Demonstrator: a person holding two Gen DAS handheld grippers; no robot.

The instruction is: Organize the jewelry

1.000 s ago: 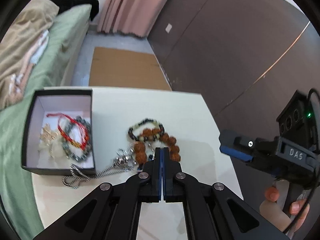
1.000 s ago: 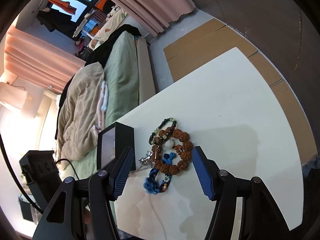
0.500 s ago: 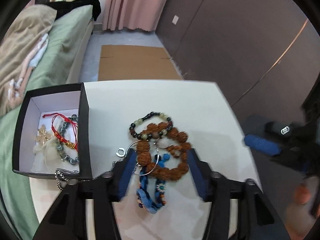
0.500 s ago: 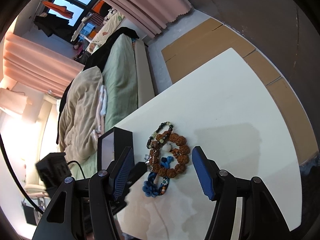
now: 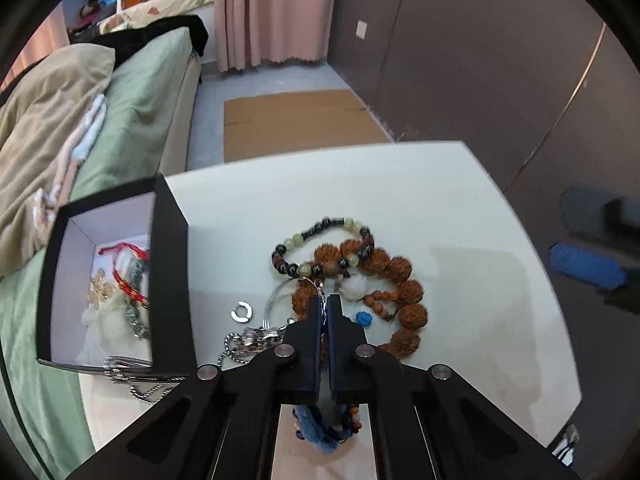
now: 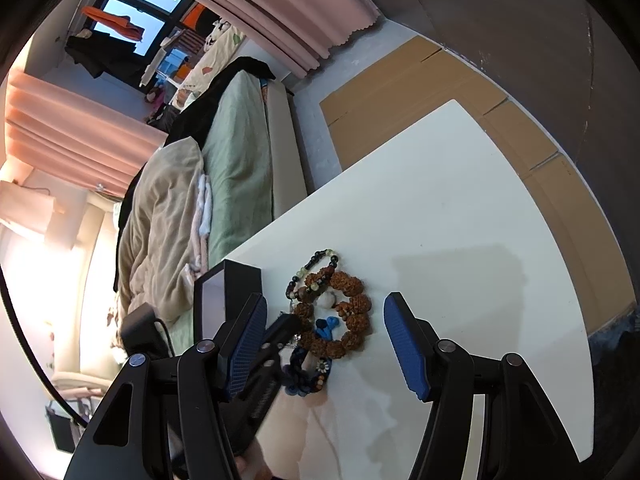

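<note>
**Left jaws pinched down in the jewelry heap, right jaws standing apart above it**

The left gripper (image 5: 325,304) points down into the heap of jewelry on the white worktop (image 5: 460,216); its jaws are pressed together, and its tips sit at the thin wire ring (image 5: 276,296) and the near side of the big brown bead bracelet (image 5: 404,280); whether they pinch the ring, a bead or nothing cannot be told, since the tips hide the spot; a blue knotted cord bracelet (image 5: 316,432) lies under the gripper, with a blue knot (image 5: 364,318) showing just right of the tips.

A bracelet of dark and pale green beads (image 5: 320,240) lies across the far side of the brown one; a white bead (image 5: 354,288) sits inside the brown loop; a small silver open ring (image 5: 241,311) lies alone on the worktop, between the heap and the box.

The black box (image 5: 172,272) with a white inside stands at the left edge of the worktop; inside it lie a red cord bracelet (image 5: 124,280) and pale, gold-toned pieces; a silver chain (image 5: 240,346) lies by its near corner.

The right gripper (image 6: 324,344) hangs over the same heap with its jaws spread and nothing between the blue pads (image 6: 406,352); a green-covered bed (image 5: 132,112) stands beside the worktop.
</note>
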